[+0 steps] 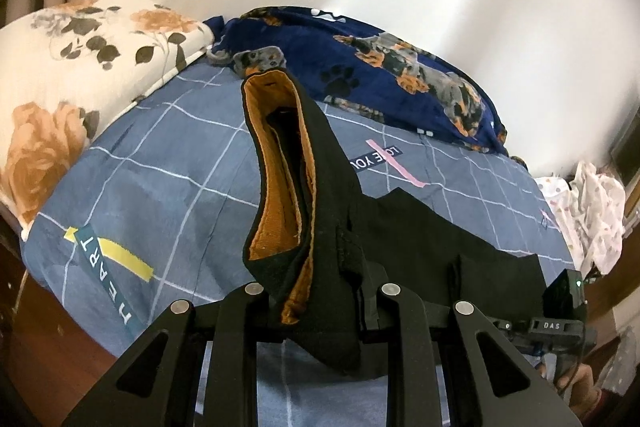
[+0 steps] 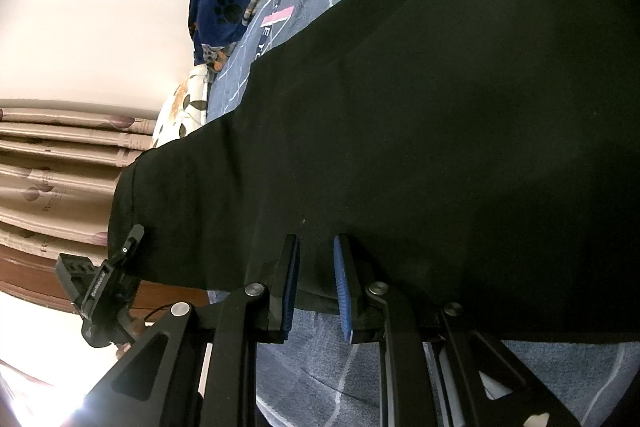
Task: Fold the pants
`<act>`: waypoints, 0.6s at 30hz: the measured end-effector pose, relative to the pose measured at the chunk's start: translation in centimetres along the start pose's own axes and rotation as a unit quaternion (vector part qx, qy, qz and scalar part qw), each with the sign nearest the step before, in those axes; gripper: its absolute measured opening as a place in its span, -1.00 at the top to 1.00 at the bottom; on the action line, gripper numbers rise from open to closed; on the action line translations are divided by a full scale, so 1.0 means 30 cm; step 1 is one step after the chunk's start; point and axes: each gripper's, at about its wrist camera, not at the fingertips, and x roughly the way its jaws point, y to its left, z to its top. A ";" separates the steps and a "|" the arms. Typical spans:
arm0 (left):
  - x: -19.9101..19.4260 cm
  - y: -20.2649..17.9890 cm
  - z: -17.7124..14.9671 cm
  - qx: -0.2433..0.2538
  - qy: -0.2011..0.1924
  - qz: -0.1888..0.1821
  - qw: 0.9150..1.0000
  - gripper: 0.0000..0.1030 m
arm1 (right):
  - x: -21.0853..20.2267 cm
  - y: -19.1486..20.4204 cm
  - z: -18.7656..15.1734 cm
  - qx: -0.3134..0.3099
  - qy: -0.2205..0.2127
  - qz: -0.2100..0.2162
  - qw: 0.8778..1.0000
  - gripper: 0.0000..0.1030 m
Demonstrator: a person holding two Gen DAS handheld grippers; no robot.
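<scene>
Two grippers each clamp the black pants (image 1: 420, 239). The left gripper (image 1: 320, 311) has its jaws narrow, shut on a bunched edge of the cloth, where the orange lining (image 1: 276, 163) shows in an open fold rising straight ahead of the jaws. The right gripper (image 2: 316, 291) has its jaws narrow too, the blue pads (image 2: 344, 291) pinching a hem of the same pants, whose black cloth spreads ahead and to the right of the jaws, filling most of that view. Under and beyond the pants lies the bed (image 1: 168, 167) with its blue checked sheet. Farther ahead of the left jaws sits a navy blanket (image 1: 380, 67) with dog prints, and to their left a floral pillow (image 1: 80, 67). Curtains (image 2: 60, 163) hang left of the right jaws
</scene>
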 end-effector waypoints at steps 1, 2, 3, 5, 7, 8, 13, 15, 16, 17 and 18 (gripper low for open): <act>-0.001 -0.007 0.001 0.004 -0.001 0.001 1.000 0.55 | 0.002 0.000 0.004 0.001 0.001 0.000 1.000 0.71; 0.000 -0.014 0.002 0.008 -0.002 0.001 1.000 0.55 | 0.004 0.000 0.008 0.002 0.002 0.000 1.000 0.72; -0.002 -0.018 0.003 0.009 -0.003 0.001 1.000 0.55 | 0.007 0.001 0.011 0.003 0.002 0.000 1.000 0.72; -0.006 -0.024 0.002 0.009 -0.004 -0.002 1.000 0.55 | 0.011 0.001 0.013 0.003 0.001 -0.002 1.000 0.72; -0.010 -0.032 0.002 0.012 -0.004 -0.004 1.000 0.55 | 0.009 -0.001 0.008 0.002 0.000 -0.002 1.000 0.72; -0.011 -0.035 0.002 0.013 -0.005 -0.004 1.000 0.55 | 0.009 -0.002 0.007 0.001 0.000 -0.002 1.000 0.72; -0.018 -0.052 0.005 0.018 -0.007 -0.008 1.000 0.55 | 0.011 -0.007 0.003 0.002 -0.001 -0.002 1.000 0.72; -0.020 -0.056 0.005 0.020 -0.007 -0.008 1.000 0.55 | 0.013 -0.008 0.004 0.002 -0.001 -0.001 1.000 0.72; -0.020 -0.058 0.005 0.020 -0.007 -0.009 1.000 0.55 | 0.014 -0.010 0.004 0.002 -0.001 -0.001 1.000 0.72; -0.021 -0.060 0.003 0.021 -0.007 -0.009 1.000 0.55 | 0.015 -0.010 0.004 0.002 -0.001 -0.001 1.000 0.72; -0.021 -0.059 0.003 0.020 -0.007 -0.008 1.000 0.55 | 0.015 -0.010 0.005 0.002 -0.001 -0.001 1.000 0.72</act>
